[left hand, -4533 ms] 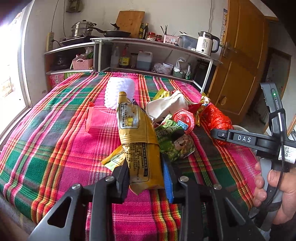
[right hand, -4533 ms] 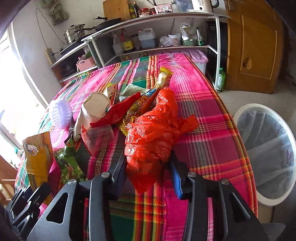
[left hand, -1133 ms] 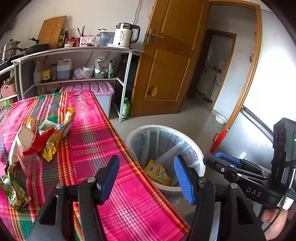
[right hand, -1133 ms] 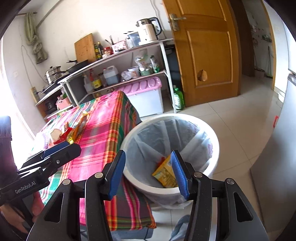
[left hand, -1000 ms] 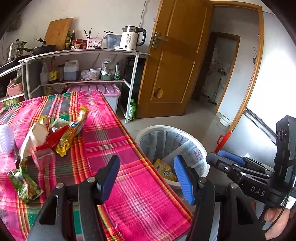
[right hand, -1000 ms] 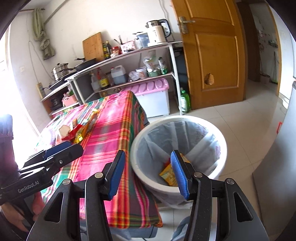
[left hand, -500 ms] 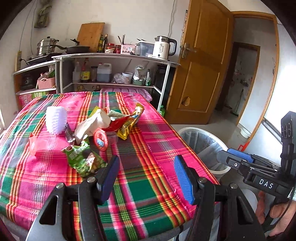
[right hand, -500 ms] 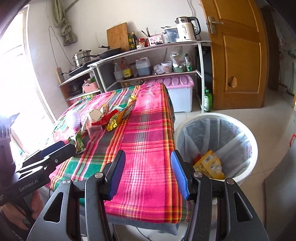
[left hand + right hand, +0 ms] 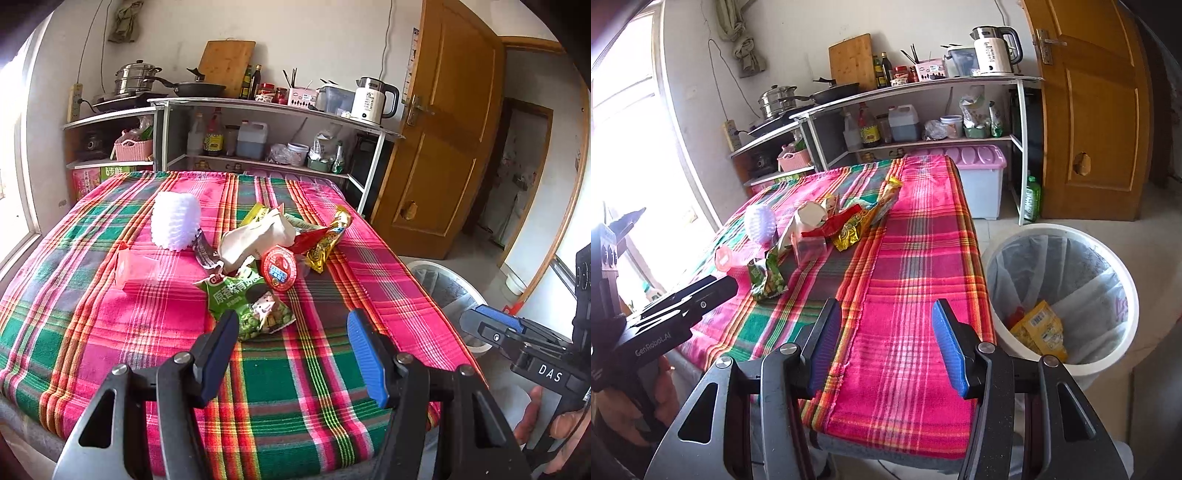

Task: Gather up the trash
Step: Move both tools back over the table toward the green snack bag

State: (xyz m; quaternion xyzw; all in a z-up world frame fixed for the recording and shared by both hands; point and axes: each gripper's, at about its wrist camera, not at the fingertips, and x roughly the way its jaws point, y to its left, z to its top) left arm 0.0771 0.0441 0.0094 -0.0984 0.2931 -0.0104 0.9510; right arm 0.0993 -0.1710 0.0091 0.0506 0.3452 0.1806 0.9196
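Note:
Trash lies in a heap on the plaid tablecloth (image 9: 110, 325): a green snack bag (image 9: 251, 299), a red-lidded cup (image 9: 279, 268), a beige paper bag (image 9: 255, 236), a yellow-red wrapper (image 9: 327, 242), a white foam net (image 9: 175, 221) and a pink packet (image 9: 138, 267). My left gripper (image 9: 291, 341) hovers open and empty just short of the green bag. My right gripper (image 9: 884, 341) is open and empty over the table's near right edge. The white lined bin (image 9: 1060, 291) stands on the floor to the right, with a yellow bag (image 9: 1039, 330) inside.
A metal shelf (image 9: 258, 110) with pots, bottles and a kettle (image 9: 373, 99) stands behind the table. A wooden door (image 9: 443, 140) is at the right. A pink-lidded storage box (image 9: 979, 173) sits under the shelf. A window (image 9: 624, 155) lights the left side.
Both grippers swung left from over the bin back to the table; the trash heap now sits centred ahead of the left gripper. Both stayed open and empty.

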